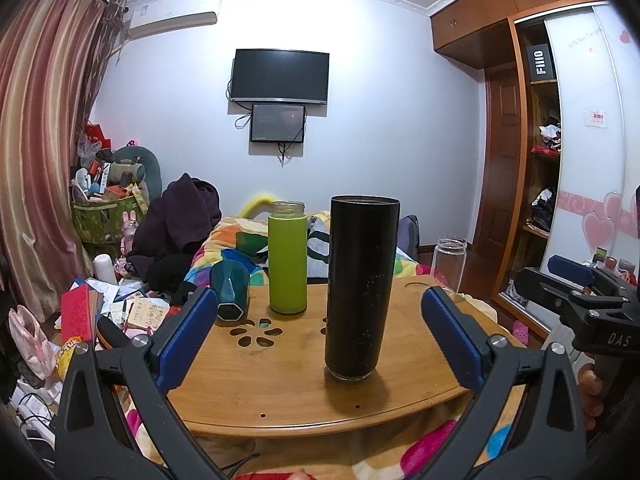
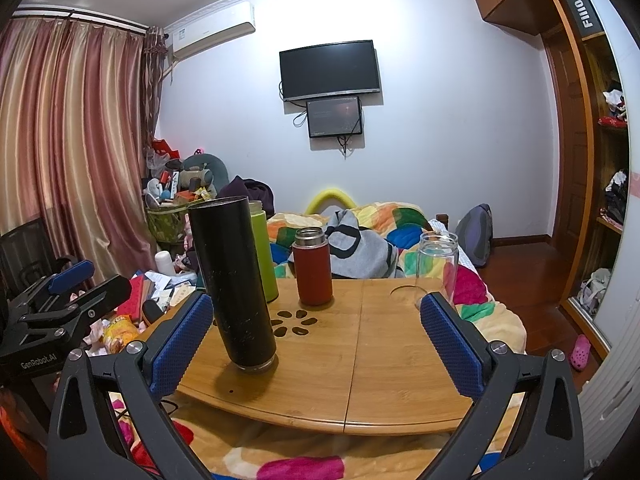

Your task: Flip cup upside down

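Bamboo table (image 1: 280,384): black cup (image 1: 360,288) upright beyond both wide-open, empty fingers (image 1: 188,336).

- Bamboo lap table (image 2: 392,364) over a colourful blanket (image 2: 496,320)
- Upright on it: tall black cup (image 2: 234,284), green bottle (image 1: 287,258), red flask (image 2: 313,268), clear glass jar (image 2: 437,266)
- Teal cup (image 1: 230,294) tilted at left edge

Black tool (image 1: 320,332), blue textured pads (image 1: 188,338).
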The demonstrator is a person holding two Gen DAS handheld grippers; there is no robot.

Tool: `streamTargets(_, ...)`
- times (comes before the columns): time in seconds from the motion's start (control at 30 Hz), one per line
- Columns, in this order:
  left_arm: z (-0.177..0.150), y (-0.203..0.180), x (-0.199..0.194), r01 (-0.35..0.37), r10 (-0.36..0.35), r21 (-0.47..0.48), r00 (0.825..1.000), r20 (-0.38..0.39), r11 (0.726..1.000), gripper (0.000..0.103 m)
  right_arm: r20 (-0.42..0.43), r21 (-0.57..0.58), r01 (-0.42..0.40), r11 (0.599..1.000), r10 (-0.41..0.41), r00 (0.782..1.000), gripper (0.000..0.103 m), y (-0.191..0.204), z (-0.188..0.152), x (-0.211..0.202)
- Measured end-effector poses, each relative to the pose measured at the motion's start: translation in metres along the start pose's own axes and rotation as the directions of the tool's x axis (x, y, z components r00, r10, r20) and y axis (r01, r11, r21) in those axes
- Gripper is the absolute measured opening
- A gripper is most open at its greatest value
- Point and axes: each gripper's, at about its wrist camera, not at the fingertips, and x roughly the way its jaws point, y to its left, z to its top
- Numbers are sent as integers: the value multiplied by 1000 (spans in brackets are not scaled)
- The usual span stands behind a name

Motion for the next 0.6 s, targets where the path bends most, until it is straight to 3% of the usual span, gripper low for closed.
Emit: streamTargets(0.6, -1, -6, 2, 33, -33, 28, 999, -18, 999, 103, -3, 2, -3, 1000, 3, 1000, 103, 0, -1, 2)
